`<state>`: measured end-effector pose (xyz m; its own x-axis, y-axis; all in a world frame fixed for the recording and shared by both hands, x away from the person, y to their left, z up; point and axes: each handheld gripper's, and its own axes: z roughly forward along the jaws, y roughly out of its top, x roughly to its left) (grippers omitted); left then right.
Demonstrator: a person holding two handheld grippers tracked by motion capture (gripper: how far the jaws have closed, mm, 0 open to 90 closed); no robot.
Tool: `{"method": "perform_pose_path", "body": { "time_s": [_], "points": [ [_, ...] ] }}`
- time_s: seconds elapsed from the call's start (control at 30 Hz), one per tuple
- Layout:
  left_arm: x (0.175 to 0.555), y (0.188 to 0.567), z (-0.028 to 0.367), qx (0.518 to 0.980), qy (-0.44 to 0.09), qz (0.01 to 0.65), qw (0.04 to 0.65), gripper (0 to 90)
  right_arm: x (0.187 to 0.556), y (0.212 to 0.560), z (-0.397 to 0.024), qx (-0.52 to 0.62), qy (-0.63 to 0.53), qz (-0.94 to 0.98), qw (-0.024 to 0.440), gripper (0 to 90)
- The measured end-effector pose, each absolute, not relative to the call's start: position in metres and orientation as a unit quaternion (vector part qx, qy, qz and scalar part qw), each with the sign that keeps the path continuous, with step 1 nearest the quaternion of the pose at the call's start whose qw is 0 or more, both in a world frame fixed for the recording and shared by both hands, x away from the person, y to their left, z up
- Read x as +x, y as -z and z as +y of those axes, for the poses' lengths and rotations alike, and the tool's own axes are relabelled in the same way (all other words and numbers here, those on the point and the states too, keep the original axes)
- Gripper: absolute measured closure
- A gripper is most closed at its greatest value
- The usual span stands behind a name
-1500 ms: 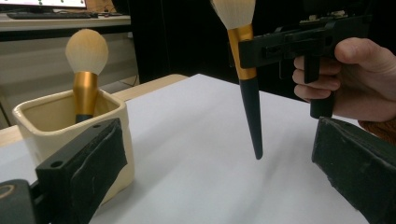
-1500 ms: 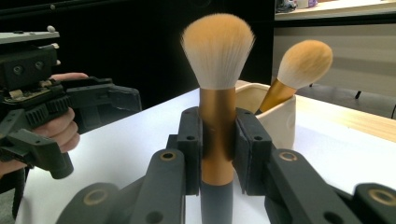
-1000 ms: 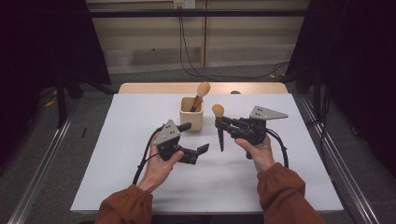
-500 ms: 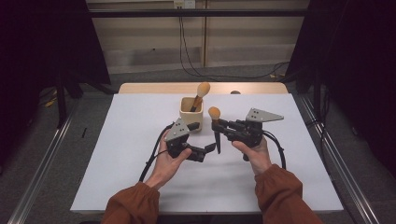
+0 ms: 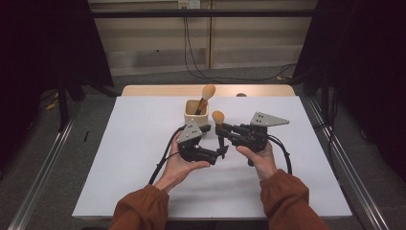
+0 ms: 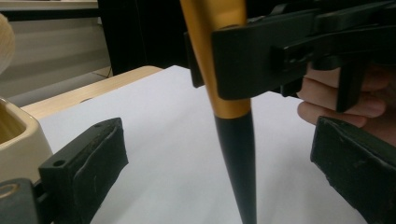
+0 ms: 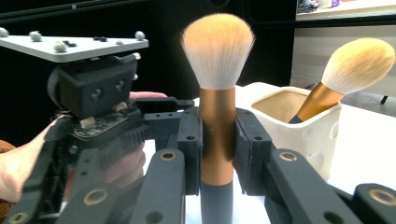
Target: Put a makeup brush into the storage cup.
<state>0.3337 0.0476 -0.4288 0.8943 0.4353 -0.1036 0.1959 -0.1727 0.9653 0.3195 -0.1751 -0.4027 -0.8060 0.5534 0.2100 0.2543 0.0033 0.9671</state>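
The right hand-held gripper (image 5: 221, 130) is clamped on the gold ferrule of a makeup brush (image 7: 217, 100), keeping it upright with the bristles up and the dark handle pointing down over the white surface (image 5: 134, 158). That leaves the handle free, likely for a handover: the left hand-held gripper (image 5: 221, 154) has its jaws apart on either side of it, not touching. Just behind stands the cream holder (image 5: 196, 113), a second brush (image 5: 205, 97) leaning in it.

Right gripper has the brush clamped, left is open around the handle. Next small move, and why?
Probably close the left gripper on the black lower handle of the makeup brush: its open jaws already flank it, untouched, while the right gripper clamps the gold ferrule upright. That looks like a handover setup.
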Motion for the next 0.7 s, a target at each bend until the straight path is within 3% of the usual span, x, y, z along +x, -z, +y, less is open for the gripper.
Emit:
{"method": "perform_pose_path", "body": {
  "time_s": [0.07,0.4,0.7],
  "points": [
    [0.3354,0.4299,0.0470,0.757,-0.100,0.215,0.609,4.9,0.3190,0.4028,-0.1755,0.289,-0.644,0.698,0.115,74.8],
    [0.3408,0.4321,0.0463,0.750,-0.089,0.221,0.617,29.2,0.3185,0.4035,-0.1763,0.291,-0.644,0.697,0.119,74.8],
    [0.3427,0.4315,0.0421,0.746,-0.068,0.219,0.625,44.3,0.3188,0.4068,-0.1762,0.293,-0.642,0.699,0.119,74.8]
  ]
}}
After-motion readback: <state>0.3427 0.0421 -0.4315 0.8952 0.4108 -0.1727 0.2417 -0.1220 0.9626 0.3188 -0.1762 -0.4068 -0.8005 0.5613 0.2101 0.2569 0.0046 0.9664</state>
